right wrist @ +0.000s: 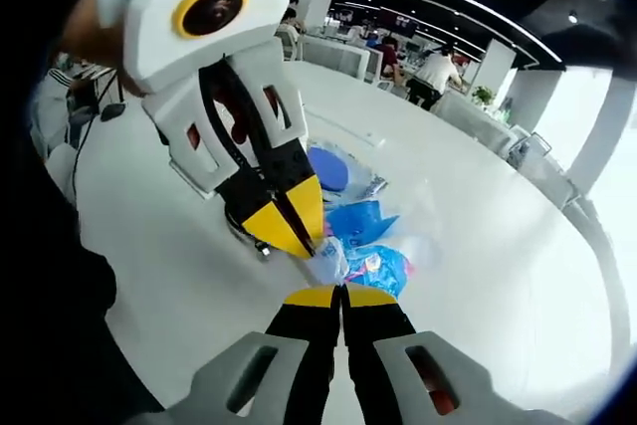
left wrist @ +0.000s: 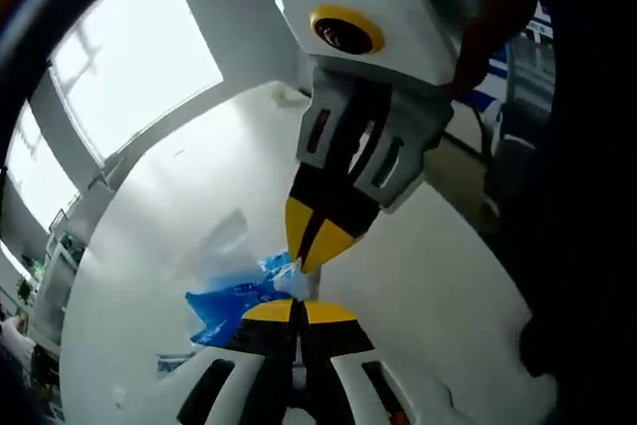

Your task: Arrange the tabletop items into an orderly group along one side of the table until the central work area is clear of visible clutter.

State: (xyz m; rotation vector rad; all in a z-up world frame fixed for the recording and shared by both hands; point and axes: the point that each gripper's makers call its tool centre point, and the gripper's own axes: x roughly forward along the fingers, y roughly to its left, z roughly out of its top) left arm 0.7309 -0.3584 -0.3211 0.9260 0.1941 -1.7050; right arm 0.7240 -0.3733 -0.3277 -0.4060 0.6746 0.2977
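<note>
— Left gripper view first: what lies on the left?
— Bright windows [left wrist: 129,57] at the upper left, then the white table [left wrist: 149,236] sweeping down. On it, left of centre, sits a blue plastic bag [left wrist: 234,308] with clear crinkled film around it.
— And the tongs?
— The left gripper [left wrist: 297,308] rises from the bottom, its yellow-tipped jaws pressed together on a twist of the clear film at the bag's top. The right gripper [left wrist: 307,258] comes down from above, jaws closed on the same twist, tip nearly touching tip.
— Right gripper view, same order?
— The left gripper [right wrist: 304,246] reaches in from the upper left, jaws together on the film. Below centre the right gripper [right wrist: 341,294] is likewise pinched shut on it. Just right of both, the blue plastic bag [right wrist: 370,246] rests on the white table [right wrist: 478,246], near its middle. People [right wrist: 430,72] stand far behind.
</note>
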